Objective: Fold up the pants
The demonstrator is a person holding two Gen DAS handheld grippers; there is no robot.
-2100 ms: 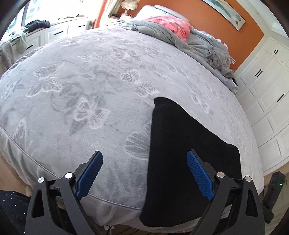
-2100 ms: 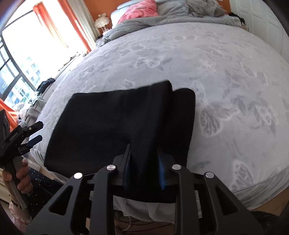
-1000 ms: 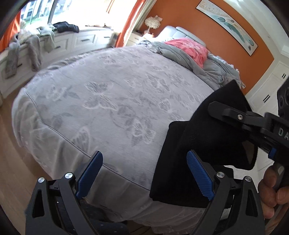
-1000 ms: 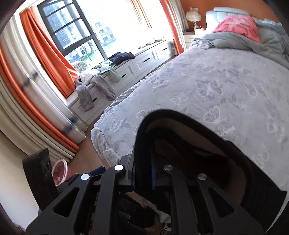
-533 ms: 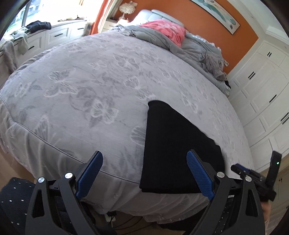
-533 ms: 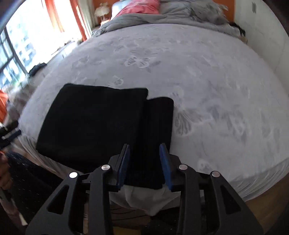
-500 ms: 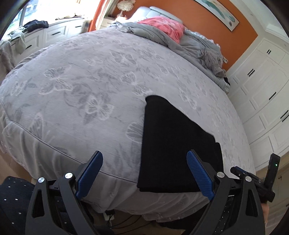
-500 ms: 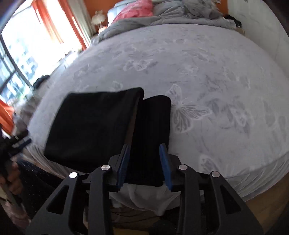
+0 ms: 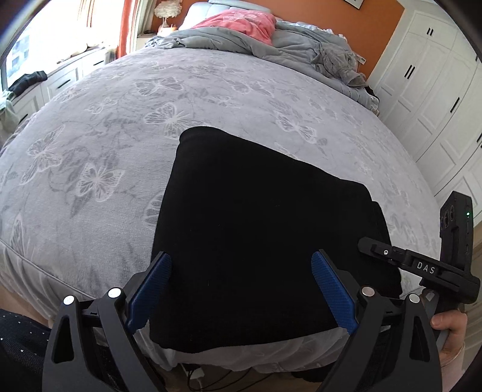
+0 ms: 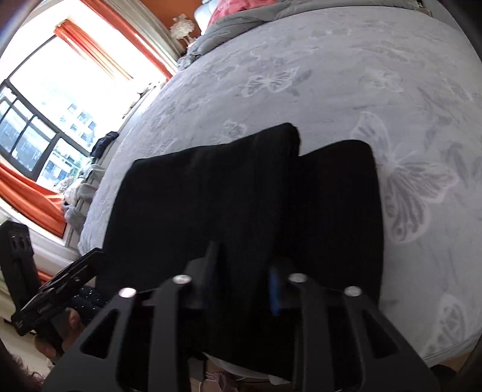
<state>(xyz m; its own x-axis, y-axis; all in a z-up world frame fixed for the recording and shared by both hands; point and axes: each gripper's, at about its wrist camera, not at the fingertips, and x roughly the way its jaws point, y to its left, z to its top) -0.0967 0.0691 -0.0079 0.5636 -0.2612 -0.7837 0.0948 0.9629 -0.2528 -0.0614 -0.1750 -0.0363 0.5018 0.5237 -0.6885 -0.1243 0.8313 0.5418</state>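
The black pants [image 9: 259,229] lie folded on the near edge of the grey butterfly bedspread [image 9: 126,120], one end hanging over the edge. My left gripper [image 9: 241,289] is open, its blue pads either side of the pants' near edge, holding nothing. My right gripper [image 10: 244,271] is shut on the near edge of the pants [image 10: 241,196], black cloth pinched between its fingers. The right gripper's body also shows at the lower right of the left wrist view [image 9: 421,268]. The left gripper shows at the lower left of the right wrist view [image 10: 57,295].
A rumpled grey duvet [image 9: 289,45] and a pink cloth [image 9: 241,24] lie at the head of the bed. White wardrobes [image 9: 436,99] stand on the right. A window bench with clothes [image 10: 84,181] runs along the left. Cables lie on the floor under the bed edge [image 9: 211,374].
The right gripper has closed on the near edge of the pants. The left gripper has moved in closer, and now straddles the pants' near edge, still open.
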